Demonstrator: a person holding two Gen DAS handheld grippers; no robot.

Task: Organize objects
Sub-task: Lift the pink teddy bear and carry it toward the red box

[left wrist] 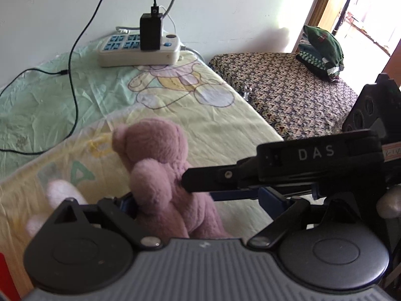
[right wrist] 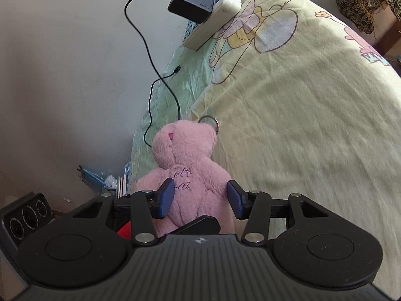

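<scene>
A pink teddy bear (left wrist: pixel 160 175) (right wrist: pixel 185 173) stands upright over the near edge of the bed, with a metal key ring (right wrist: pixel 213 123) on its head. My right gripper (right wrist: pixel 200 199) is shut on the bear, one blue pad pressing each side of its body. In the left wrist view that gripper comes in from the right as a black bar marked DAS (left wrist: pixel 315 153), its tip against the bear. My left gripper (left wrist: pixel 198 200) is spread wide open around the bear's lower body. Its left pad (left wrist: pixel 126 204) touches the bear; the right pad stands apart from it.
A yellow-green cartoon bedsheet (left wrist: pixel 225 125) (right wrist: pixel 313 113) covers the bed. A white power strip (left wrist: pixel 139 52) (right wrist: pixel 218 15) with a black charger and trailing cable lies by the wall. Folded green clothes (left wrist: pixel 323 50) rest on a patterned cloth at right. A blurred pale plush thing (left wrist: pixel 62 195) lies at left.
</scene>
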